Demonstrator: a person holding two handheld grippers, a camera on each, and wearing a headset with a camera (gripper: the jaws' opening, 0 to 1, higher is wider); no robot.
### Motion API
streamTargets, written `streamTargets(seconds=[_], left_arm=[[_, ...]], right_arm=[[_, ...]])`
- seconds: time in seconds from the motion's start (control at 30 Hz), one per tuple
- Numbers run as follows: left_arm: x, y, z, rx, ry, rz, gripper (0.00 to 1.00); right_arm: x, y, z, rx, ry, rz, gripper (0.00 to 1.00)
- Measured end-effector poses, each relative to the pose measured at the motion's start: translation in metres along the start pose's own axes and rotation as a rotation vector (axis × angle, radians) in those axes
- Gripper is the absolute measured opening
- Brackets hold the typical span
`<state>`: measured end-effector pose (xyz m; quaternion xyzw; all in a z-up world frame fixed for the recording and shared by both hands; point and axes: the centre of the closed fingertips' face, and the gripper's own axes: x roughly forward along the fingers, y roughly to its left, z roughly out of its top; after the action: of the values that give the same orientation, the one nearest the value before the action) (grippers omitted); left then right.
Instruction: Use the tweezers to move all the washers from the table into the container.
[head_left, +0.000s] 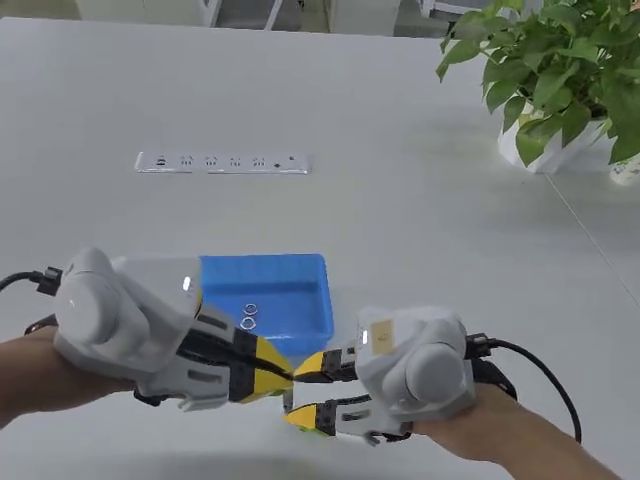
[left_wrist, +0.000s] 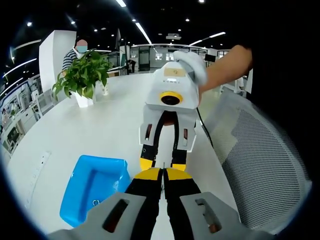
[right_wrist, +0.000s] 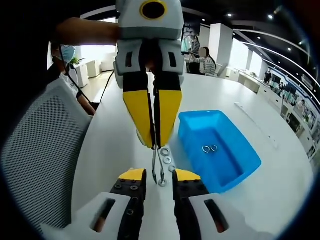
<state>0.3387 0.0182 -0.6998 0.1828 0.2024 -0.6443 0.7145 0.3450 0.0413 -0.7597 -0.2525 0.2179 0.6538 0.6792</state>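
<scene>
Blue container (right_wrist: 227, 170) sits on the table (right_wrist: 115, 150) near its near edge; two washers (right_wrist: 209, 148) lie side by side on its floor. My left gripper (right_wrist: 156, 142) is clamped on the tweezers (right_wrist: 155, 160), tips down among loose washers (right_wrist: 166, 159) on the table just beside the container. My right gripper (right_wrist: 160, 176): jaws apart, holding nothing.

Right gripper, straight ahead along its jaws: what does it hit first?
The tweezers, gripped by the left gripper: their tips hang just ahead, between the right gripper's open jaws. Behind them come the left gripper's yellow jaws. Depth is unclear; the washers on the table lie close by.
</scene>
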Motion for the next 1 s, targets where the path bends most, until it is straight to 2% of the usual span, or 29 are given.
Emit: streamTargets(seconds=[0.17,0.37,0.8,1.0], left_arm=[[0.0009,-0.0003,0.0006,-0.001,0.002,0.001,0.05],[0.0011,0.0001,0.0010,-0.001,0.007,0.005,0.05],[0.0008,0.0023,0.0006,-0.004,0.020,0.010,0.05],[0.0022,0.0014,0.0017,-0.010,0.021,0.013,0.06]], right_arm=[[0.0035,-0.0005,0.0012,-0.012,0.000,0.003,0.15],[0.0068,0.0026,-0.0019,-0.020,0.016,0.014,0.11],[0.0083,0.0018,-0.0038,0.000,0.029,0.000,0.08],[0.0086,0.0018,-0.0037,0.011,0.017,-0.008,0.07]])
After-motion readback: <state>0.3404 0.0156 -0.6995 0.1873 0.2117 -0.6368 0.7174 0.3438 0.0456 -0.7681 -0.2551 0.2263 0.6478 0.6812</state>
